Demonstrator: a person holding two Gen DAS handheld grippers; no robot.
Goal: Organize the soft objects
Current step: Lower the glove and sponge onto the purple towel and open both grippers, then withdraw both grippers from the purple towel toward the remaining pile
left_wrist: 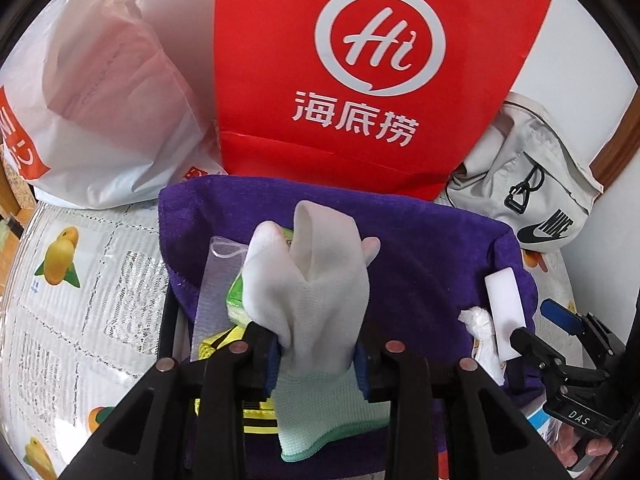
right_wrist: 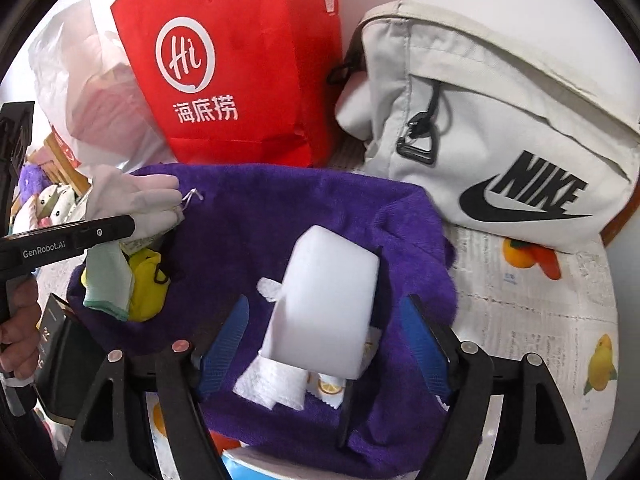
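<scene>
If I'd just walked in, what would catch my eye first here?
Probably the bright red paper bag with its white logo, standing at the back. In front of it a purple towel drapes over a bin, and the left hand-held gripper pinches a white glove above it. A white sponge block sits between the right hand-held gripper's open jaws.

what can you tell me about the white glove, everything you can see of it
The white glove is a thin knitted fabric work glove with a pale green ribbed cuff edged in darker green. It hangs limp and crumpled, fingers flopping up and away from the camera, cuff drooping down. The left gripper has its blue pads pinching it at the palm, just above the cuff. It hangs over a purple towel draped on a dark bin, above yellow-green items inside.
</scene>
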